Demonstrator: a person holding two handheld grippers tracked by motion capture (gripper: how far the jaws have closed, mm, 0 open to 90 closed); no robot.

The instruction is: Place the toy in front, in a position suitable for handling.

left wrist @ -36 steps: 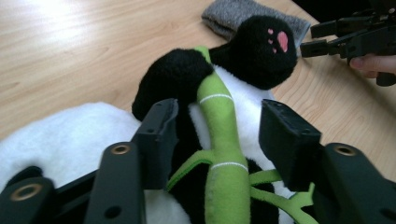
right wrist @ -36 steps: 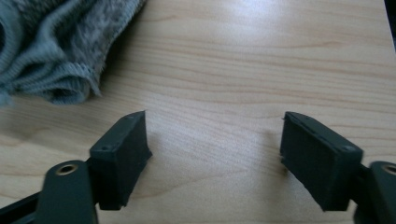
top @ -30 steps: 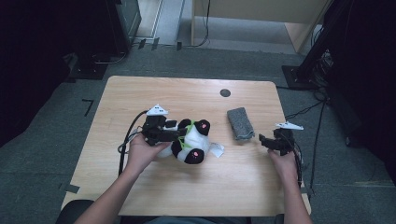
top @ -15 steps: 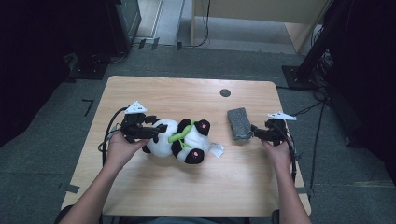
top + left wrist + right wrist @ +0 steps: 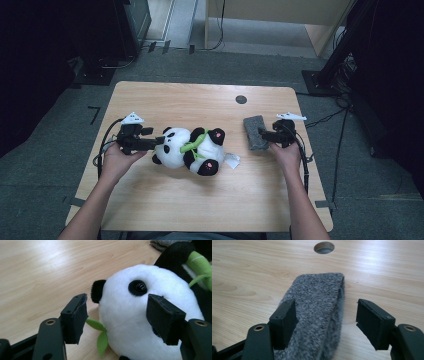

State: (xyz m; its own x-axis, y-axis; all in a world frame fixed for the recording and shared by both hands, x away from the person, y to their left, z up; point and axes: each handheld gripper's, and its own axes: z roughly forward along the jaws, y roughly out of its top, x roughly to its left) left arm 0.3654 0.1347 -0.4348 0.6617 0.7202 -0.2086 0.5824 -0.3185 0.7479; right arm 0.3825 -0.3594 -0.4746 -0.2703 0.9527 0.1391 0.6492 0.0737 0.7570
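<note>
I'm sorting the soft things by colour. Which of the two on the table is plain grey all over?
The folded grey cloth at the right gripper; the panda plush is black and white with green trim.

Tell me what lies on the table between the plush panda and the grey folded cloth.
In the high view, a small white tag lies by the panda, low on its cloth-facing side. Beyond it is bare wooden tabletop up to the grey folded cloth.

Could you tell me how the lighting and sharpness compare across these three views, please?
High view: the wooden table is evenly lit, its surroundings fall into near black, and detail is soft. Left gripper view: the panda plush is fairly sharp, with pale glare on the wood at top left. Right gripper view: the grey fabric piece blurs at the bottom edge, and sheen brightens the wood at upper right.
</note>
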